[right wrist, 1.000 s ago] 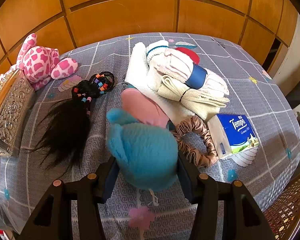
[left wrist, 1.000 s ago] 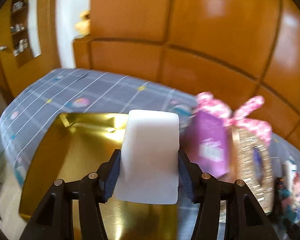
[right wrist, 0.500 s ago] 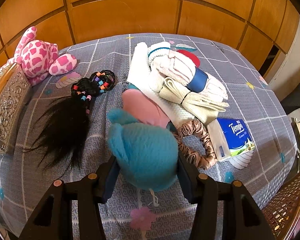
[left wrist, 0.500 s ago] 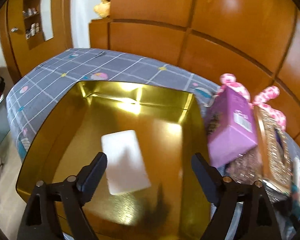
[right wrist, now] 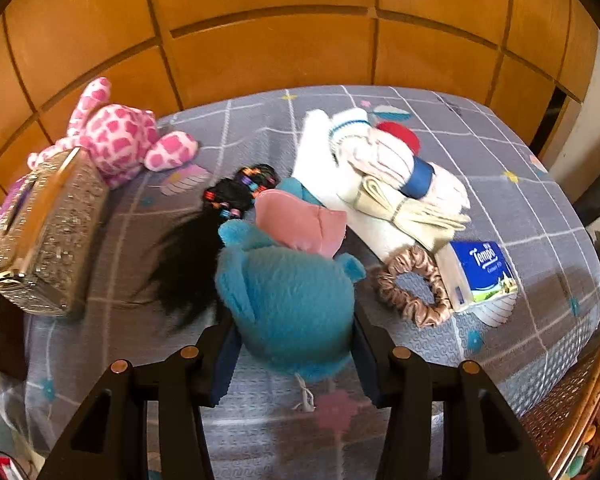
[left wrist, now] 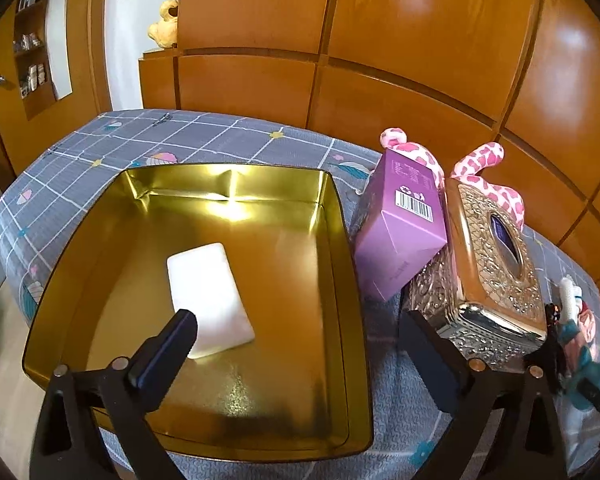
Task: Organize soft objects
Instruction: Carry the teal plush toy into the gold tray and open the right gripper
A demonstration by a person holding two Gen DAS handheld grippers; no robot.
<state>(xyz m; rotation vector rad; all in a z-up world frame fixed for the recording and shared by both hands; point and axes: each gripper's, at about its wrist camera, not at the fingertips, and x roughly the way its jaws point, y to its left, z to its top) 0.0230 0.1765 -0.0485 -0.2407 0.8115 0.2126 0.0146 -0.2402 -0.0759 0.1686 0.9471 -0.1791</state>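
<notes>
Glossy gold metal tin (left wrist: 340, 216); fuzzy blue plush toy (right wrist: 292, 304); embossed shiny metal tissue box (left wrist: 488, 264); satin scrunchie (right wrist: 412, 288).

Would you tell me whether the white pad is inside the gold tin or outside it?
Inside: the white pad lies flat on the gold tin's floor, with the open left gripper above it.
</notes>
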